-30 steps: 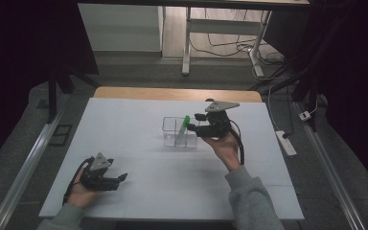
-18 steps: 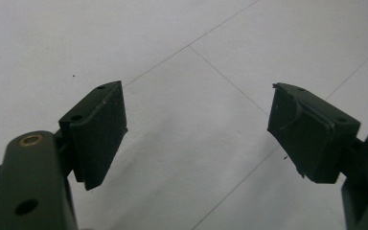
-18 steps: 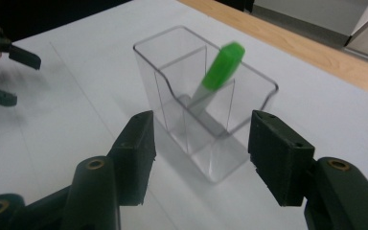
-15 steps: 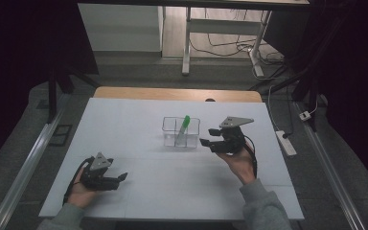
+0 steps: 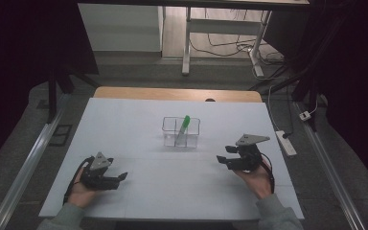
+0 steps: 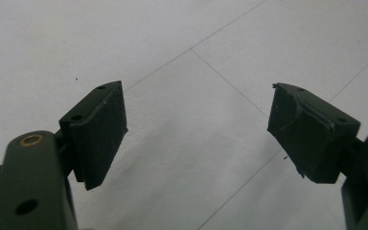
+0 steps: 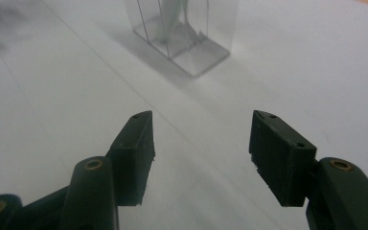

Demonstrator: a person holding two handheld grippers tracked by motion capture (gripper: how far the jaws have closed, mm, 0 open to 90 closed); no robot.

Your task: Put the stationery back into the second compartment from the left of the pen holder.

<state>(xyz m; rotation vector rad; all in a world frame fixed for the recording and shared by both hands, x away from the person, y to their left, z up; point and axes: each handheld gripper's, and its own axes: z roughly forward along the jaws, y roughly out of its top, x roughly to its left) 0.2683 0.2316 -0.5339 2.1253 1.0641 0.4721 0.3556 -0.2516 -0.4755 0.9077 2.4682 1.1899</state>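
Right claw sits wide and empty, nearer than the equally wide left claw to the clear box mid-bench, whose green-capped pen leans upright inside, ahead-left of it.

Table surface: white, matt, smooth. Container: clear glossy plastic. Marker: green plastic cap. Jaw pads: black, matt, rubbery. Table's far edge: wood.
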